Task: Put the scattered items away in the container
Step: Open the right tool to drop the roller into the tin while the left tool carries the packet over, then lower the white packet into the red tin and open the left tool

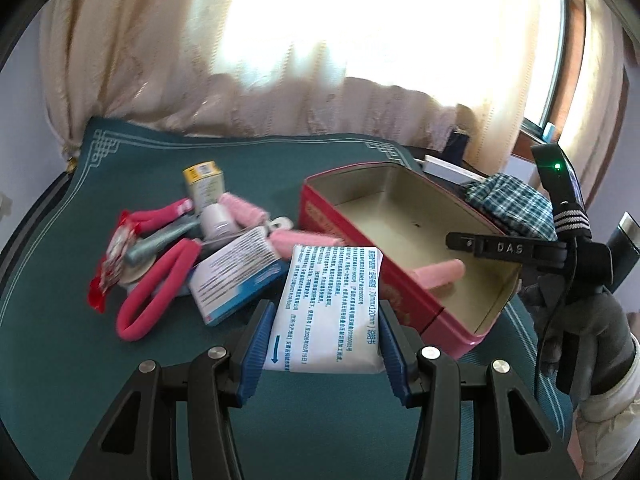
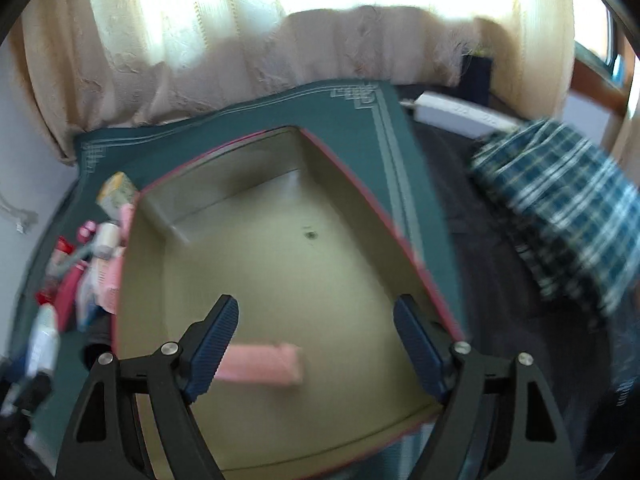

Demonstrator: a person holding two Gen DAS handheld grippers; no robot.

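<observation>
Left gripper [image 1: 323, 344] pinches the white packet [image 1: 328, 304] by its side edges, at seven o'clock of the tin [image 1: 448, 332]; light, limp, likely to sag; right gripper [image 2: 316, 344] spread above the pink roller [image 2: 260, 366]

left tool [image 1: 326, 344] tilted down with both pads clamped on something, right tool [image 2: 318, 346] also angled down, jaws spread wide, gripping nothing, gloved hand [image 1: 576, 320] holding it

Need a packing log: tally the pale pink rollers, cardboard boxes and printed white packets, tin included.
Pale pink rollers: 3, one inside the tin
Cardboard boxes: 2
Printed white packets: 1
Total: 6
</observation>
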